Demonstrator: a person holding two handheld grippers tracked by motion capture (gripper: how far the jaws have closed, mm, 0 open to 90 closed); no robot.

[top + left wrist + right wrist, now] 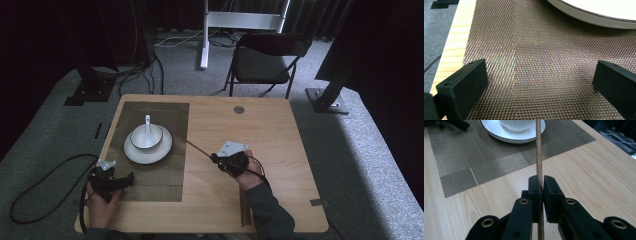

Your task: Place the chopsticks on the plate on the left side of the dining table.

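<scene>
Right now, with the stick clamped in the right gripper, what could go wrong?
1. The right gripper pinches the thin wooden chopstick by a narrow contact; it may pivot or slip.
2. Its tip points toward the bowl on the plate; a push could knock them.
3. The left gripper hangs open over the placemat, near the plate's rim.

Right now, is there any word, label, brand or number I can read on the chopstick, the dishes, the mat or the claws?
None: no readable text in these pictures.
The chopstick in the right claw is bare wood.
The plate, bowl, spoon, woven mat and left claw carry no marks.
</scene>
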